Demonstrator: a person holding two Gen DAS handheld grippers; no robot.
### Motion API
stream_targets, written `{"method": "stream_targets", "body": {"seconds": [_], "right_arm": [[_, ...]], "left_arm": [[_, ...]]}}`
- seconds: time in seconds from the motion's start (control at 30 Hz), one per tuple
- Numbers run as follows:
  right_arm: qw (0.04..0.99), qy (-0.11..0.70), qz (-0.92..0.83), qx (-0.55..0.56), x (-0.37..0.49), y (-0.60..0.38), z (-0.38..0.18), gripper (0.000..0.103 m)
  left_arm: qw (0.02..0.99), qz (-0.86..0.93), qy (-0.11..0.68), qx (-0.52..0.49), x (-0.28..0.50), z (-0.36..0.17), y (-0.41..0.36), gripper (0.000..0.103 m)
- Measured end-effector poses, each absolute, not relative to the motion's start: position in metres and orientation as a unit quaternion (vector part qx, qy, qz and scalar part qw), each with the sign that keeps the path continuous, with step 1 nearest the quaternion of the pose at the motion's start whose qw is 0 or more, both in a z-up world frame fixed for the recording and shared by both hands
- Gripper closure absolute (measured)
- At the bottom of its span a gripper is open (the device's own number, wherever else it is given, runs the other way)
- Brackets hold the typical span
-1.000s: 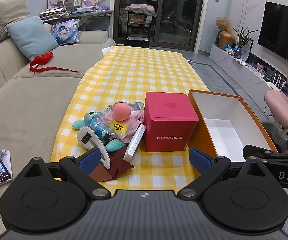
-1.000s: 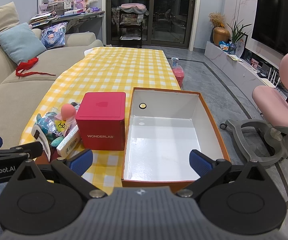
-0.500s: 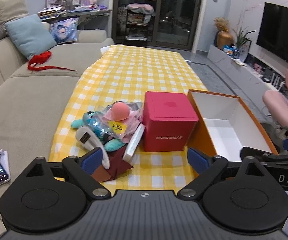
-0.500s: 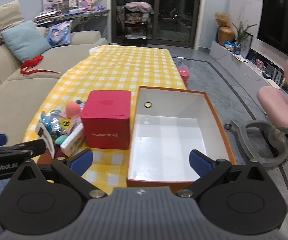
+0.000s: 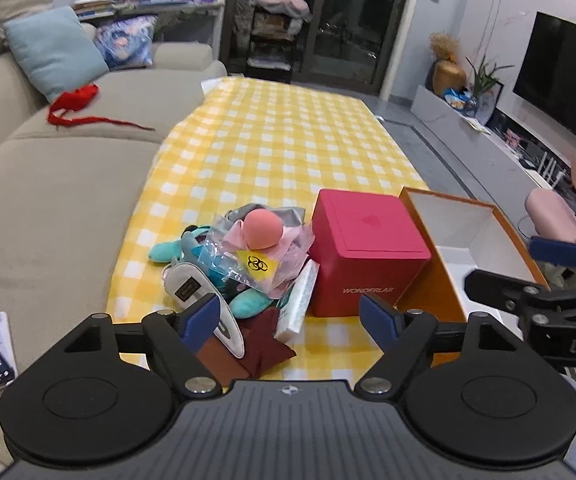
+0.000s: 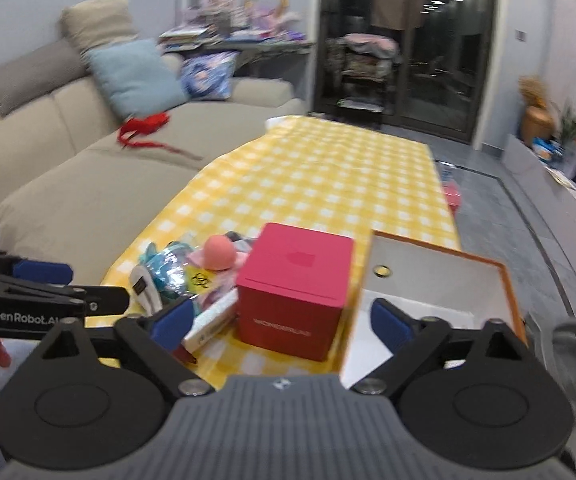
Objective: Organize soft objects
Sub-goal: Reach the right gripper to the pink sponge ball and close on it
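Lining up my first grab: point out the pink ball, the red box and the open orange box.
pink ball (image 5: pixel 261 229), left wrist view, its rounded front.
red box (image 5: pixel 370 222), left wrist view, lid top.
orange box (image 6: pixel 440 270), right wrist view, inside far wall.

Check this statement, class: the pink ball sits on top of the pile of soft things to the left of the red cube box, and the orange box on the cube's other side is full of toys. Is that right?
Not quite. The orange box is almost empty; the right wrist view shows only one small round thing on its white floor. The pink ball does top the pile left of the red cube box.
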State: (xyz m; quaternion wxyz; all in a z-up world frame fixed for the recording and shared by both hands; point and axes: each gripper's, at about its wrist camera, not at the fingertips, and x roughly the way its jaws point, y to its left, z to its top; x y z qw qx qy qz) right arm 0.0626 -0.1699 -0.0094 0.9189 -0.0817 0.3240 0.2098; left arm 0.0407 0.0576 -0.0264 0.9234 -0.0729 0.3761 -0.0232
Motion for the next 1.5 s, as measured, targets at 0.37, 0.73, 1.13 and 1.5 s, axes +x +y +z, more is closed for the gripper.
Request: {"method": "stream_targets", "body": {"seconds": [0.37, 0.73, 1.13, 1.5], "right_arm": [[0.853, 0.351, 0.336, -0.190, 0.152, -0.094, -0.028, 0.036], [0.750, 0.425, 0.424, -0.280, 0.242, -0.018, -0.071, 0.039], [0.696, 0.471, 0.423, -0.340, 0.293, 0.023, -0.117, 0.053], [0.692, 0.475, 0.434, -0.328, 0.294, 0.027, -0.126, 0.064]], "left_arm": [[0.900, -0.077, 0.426, -0.060, 0.108, -0.049, 0.104, 0.035], [0.875, -0.102, 0.472, -0.016, 0.181, -0.077, 0.134, 0.041], [0.861, -0.126, 0.491, -0.019, 0.214, -0.103, 0.153, 0.044], [0.862, -0.133, 0.488, -0.022, 0.219, -0.108, 0.150, 0.045]]}}
